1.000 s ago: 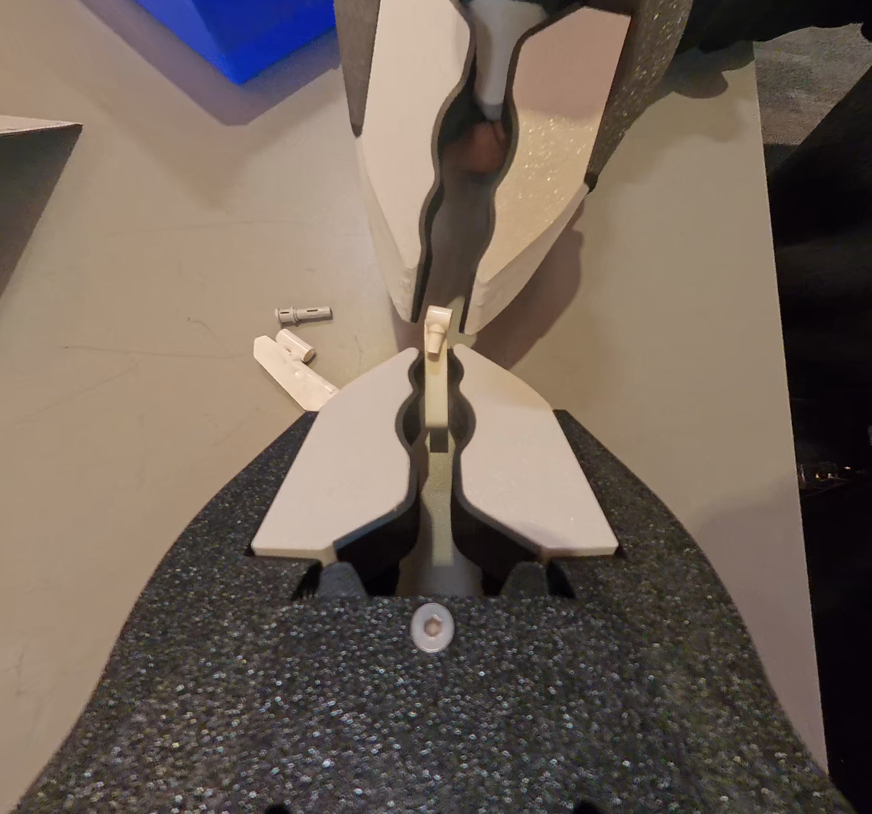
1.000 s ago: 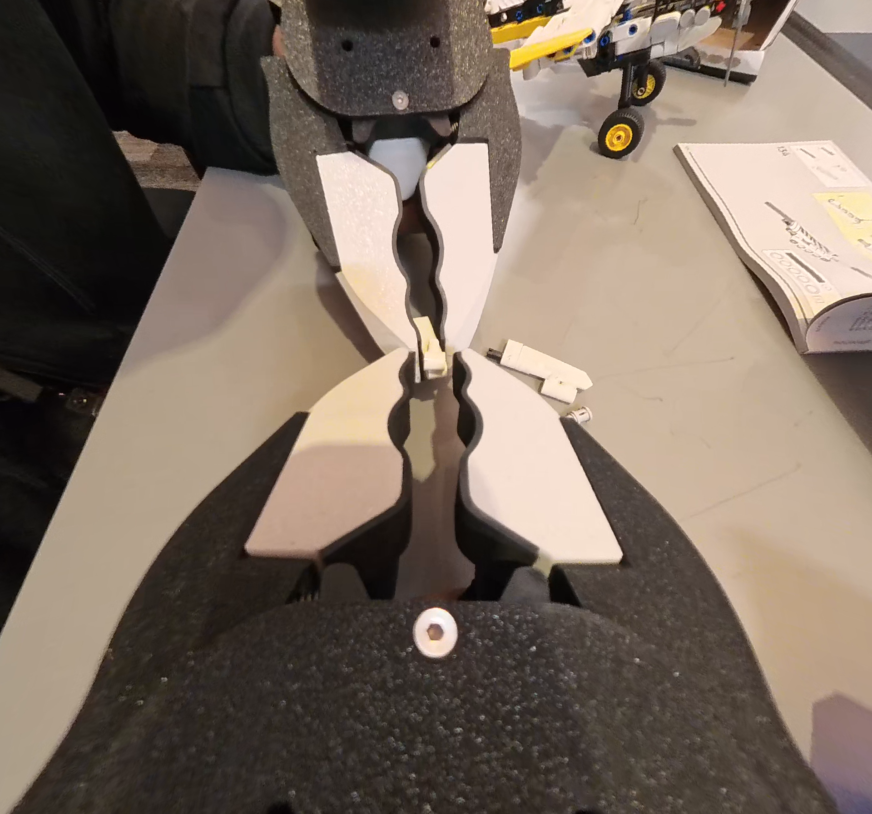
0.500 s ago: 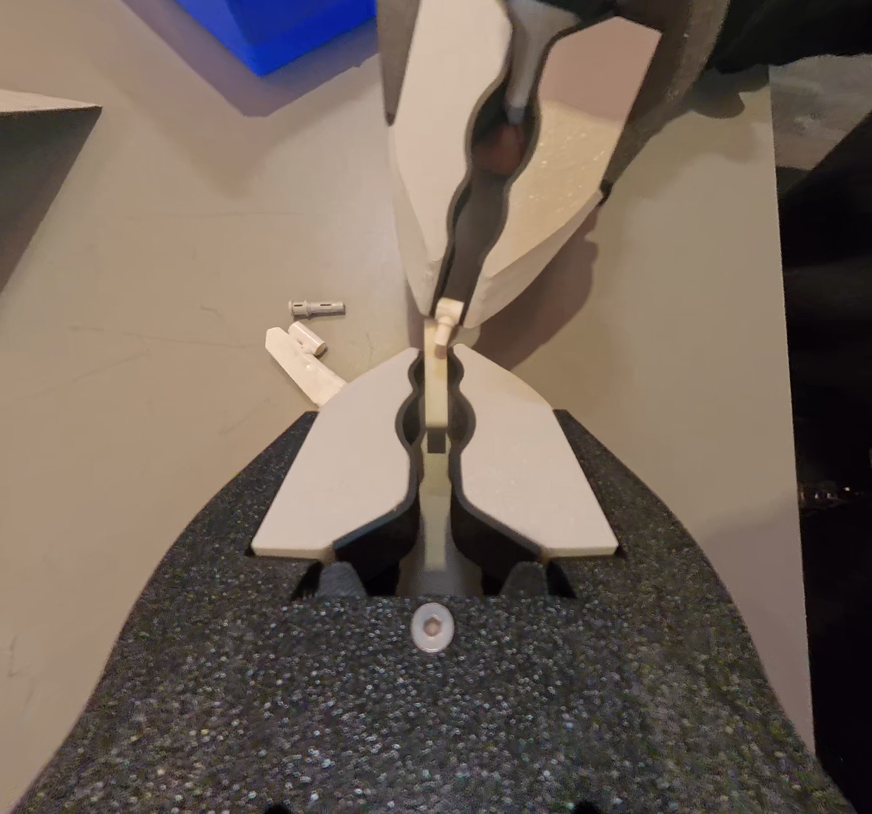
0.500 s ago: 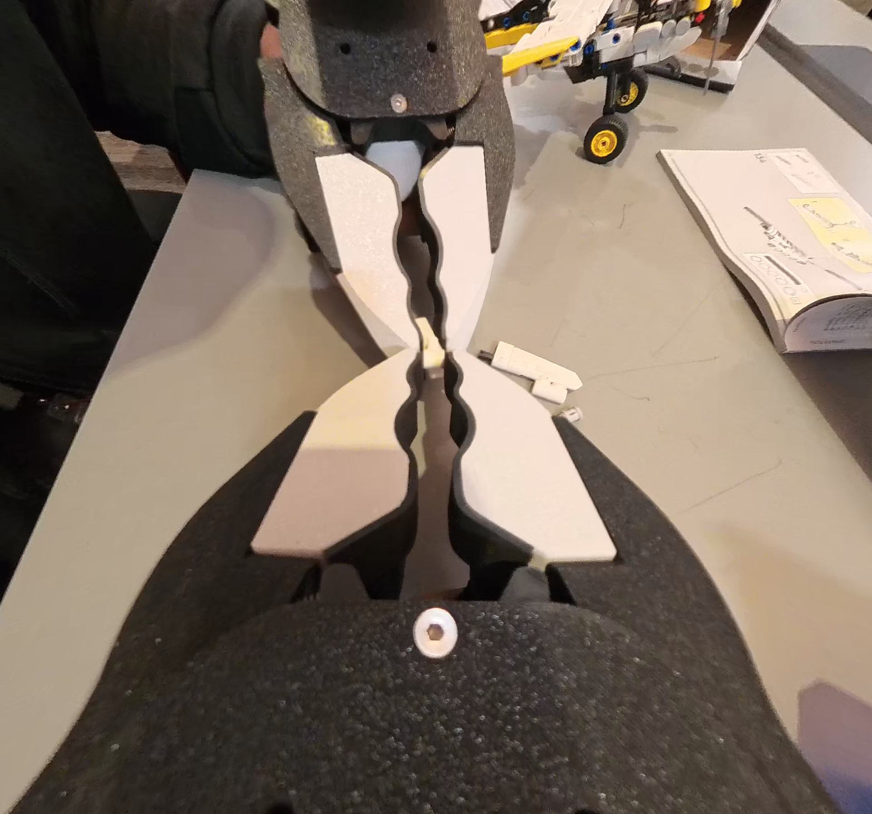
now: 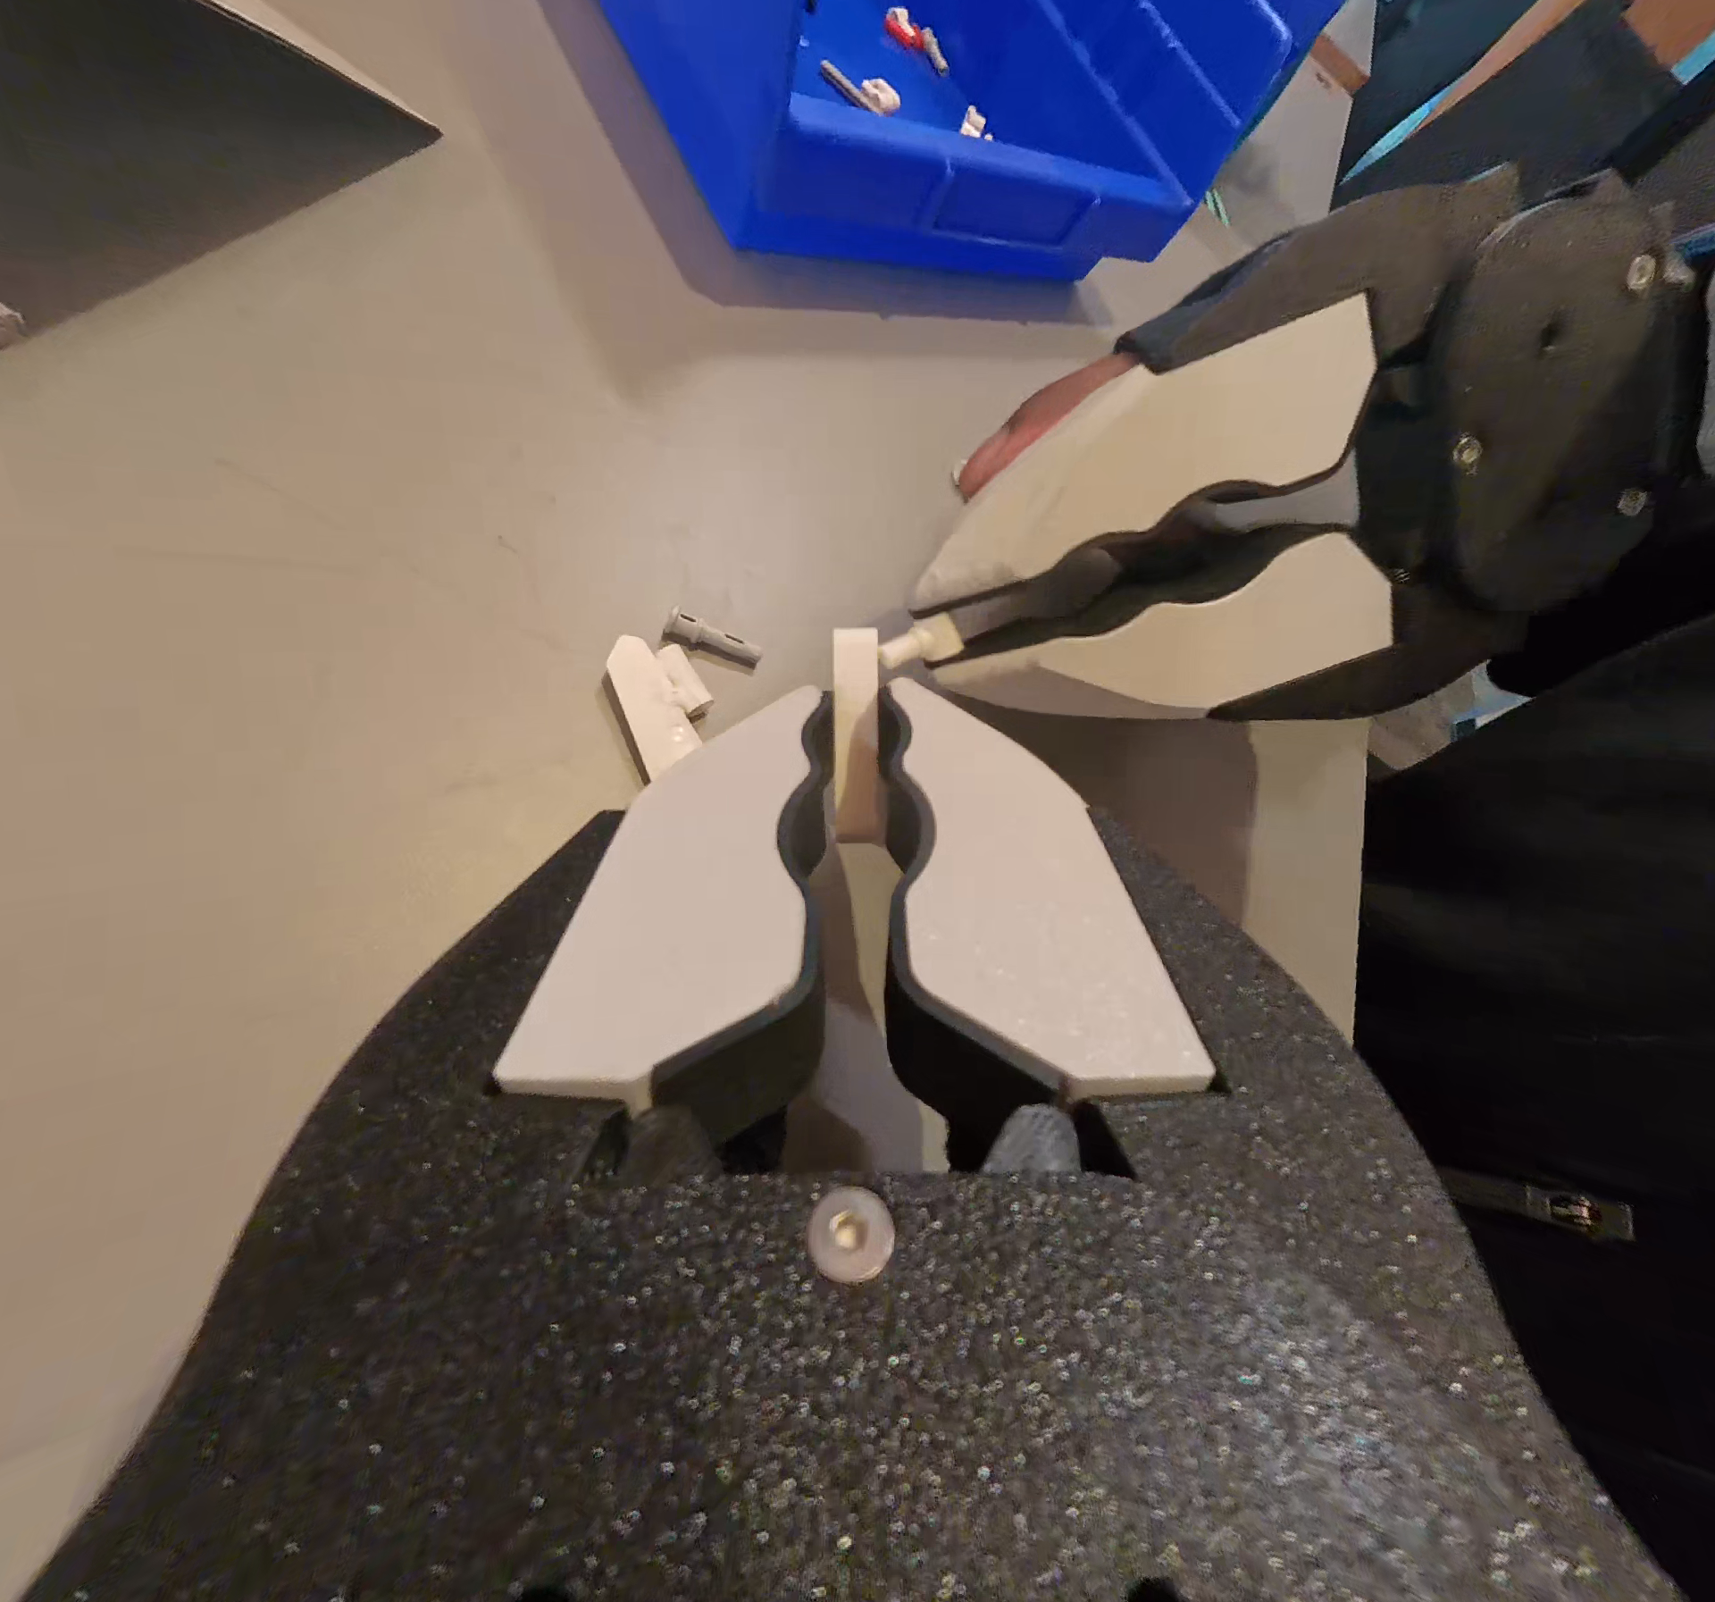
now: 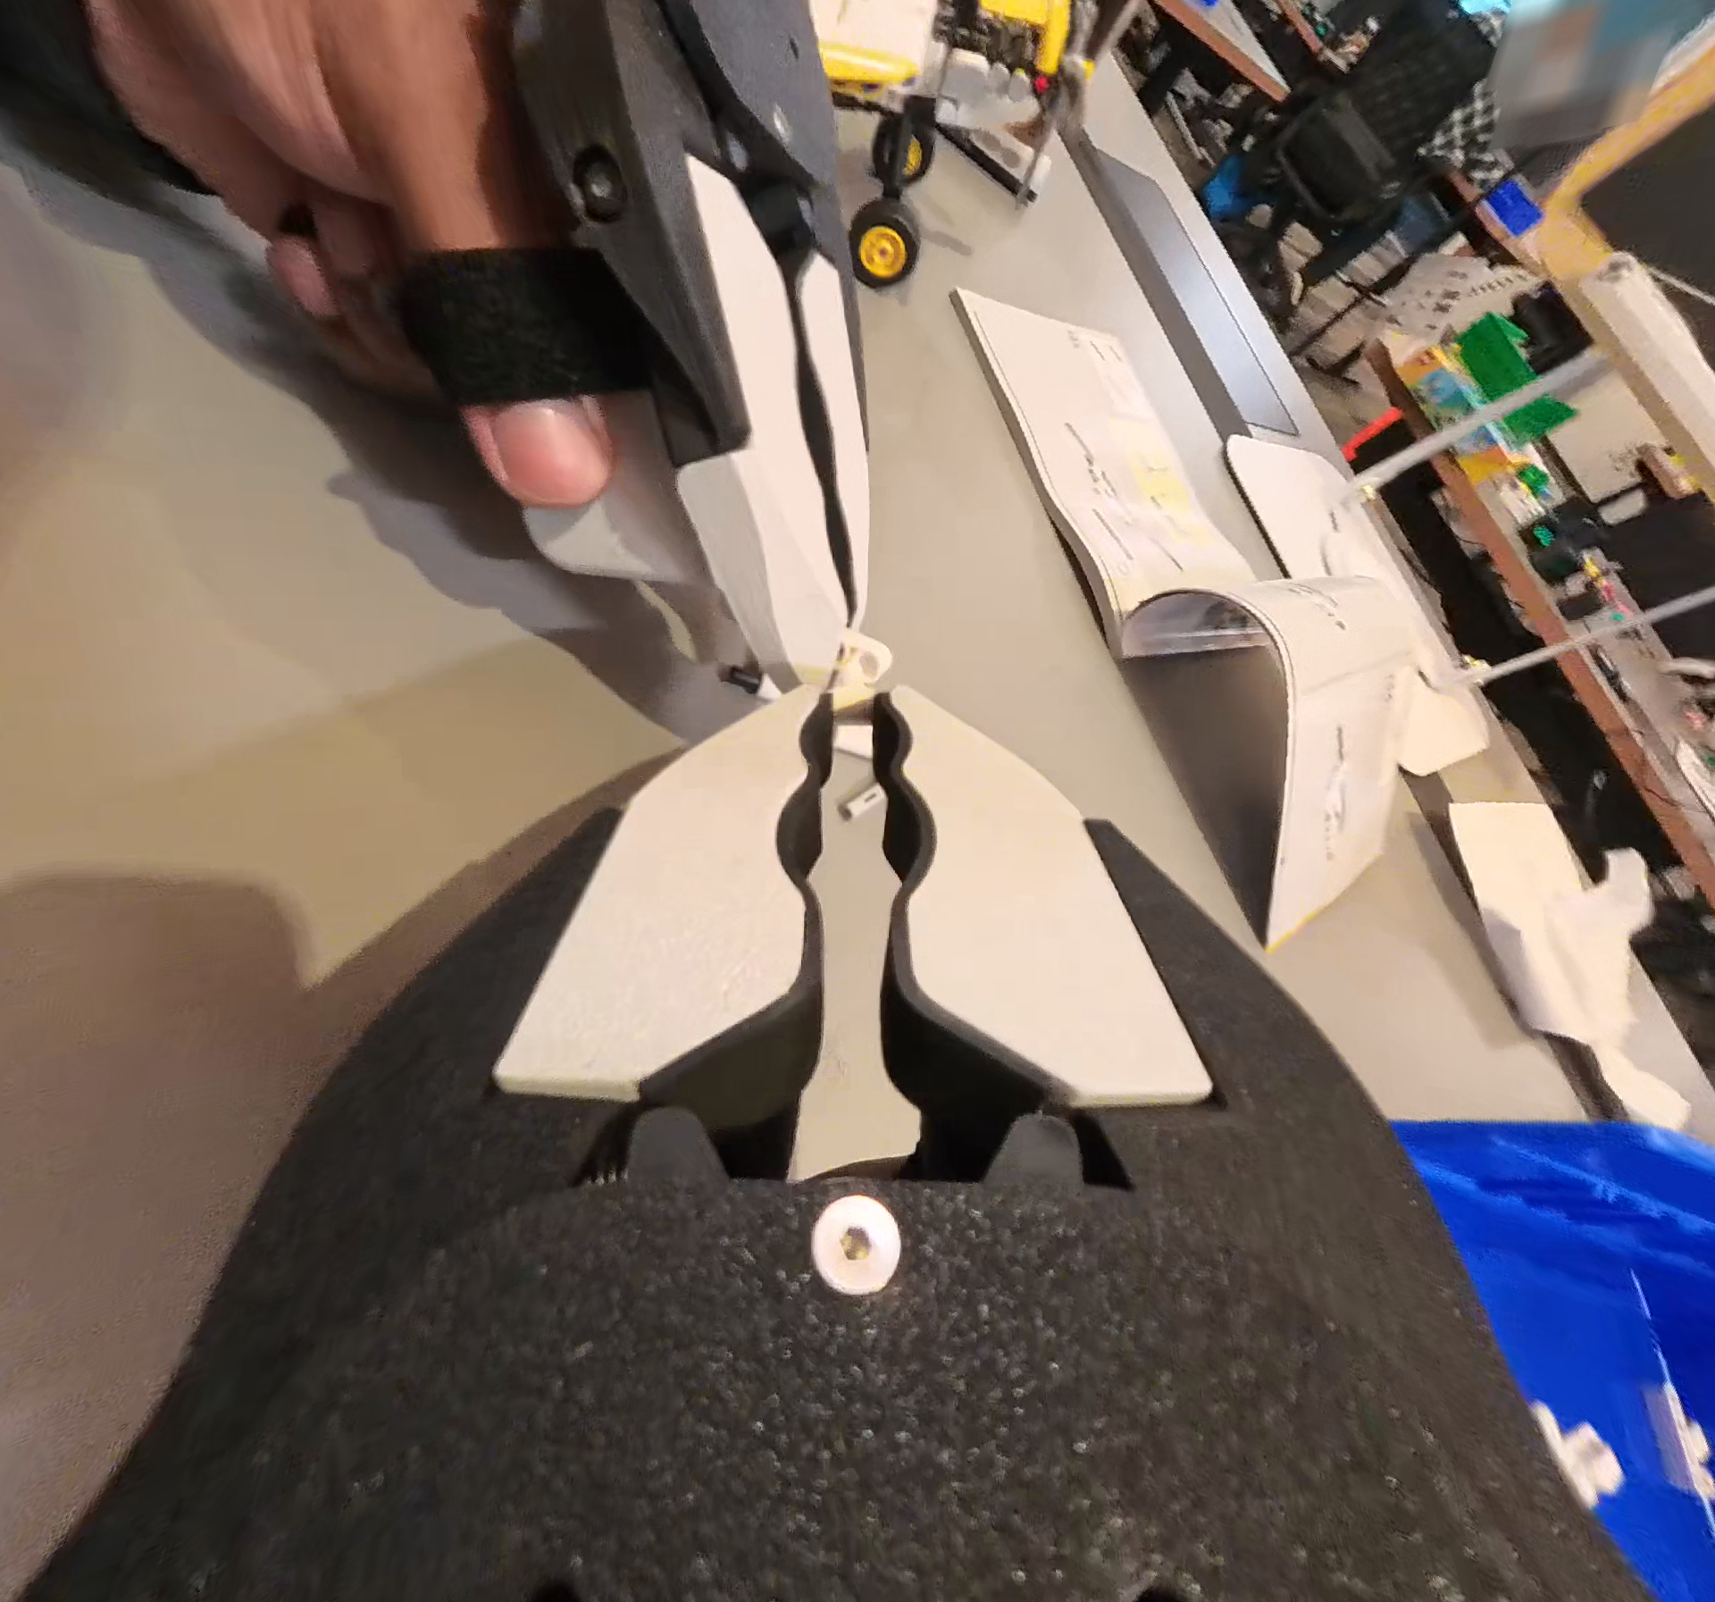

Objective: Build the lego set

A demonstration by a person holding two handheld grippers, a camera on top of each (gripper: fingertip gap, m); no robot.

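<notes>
The left tool (image 5: pixel 856 703) is clenched on a cream beam (image 5: pixel 854 676), which stands up between its pads. The right tool (image 5: pixel 928 629) comes in from the side and grips a small cream peg (image 5: pixel 914 643). The peg's tip touches the beam's side near the top (how deep it sits, I cannot tell). On the desk (image 5: pixel 371 536) just beside the left tool lie a grey pin (image 5: pixel 710 629) and a white flat part (image 5: pixel 650 703). A blue bin (image 5: pixel 928 193) sits farther back.

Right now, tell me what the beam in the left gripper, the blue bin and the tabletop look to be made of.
Beam: cream moulded plastic, matte; smooth faces, rounded end.
Blue bin: moulded plastic, slightly glossy; ribbed walls catching highlights.
Tabletop: probably laminate or painted board; flat grey, matte, faint scuffs.
</notes>
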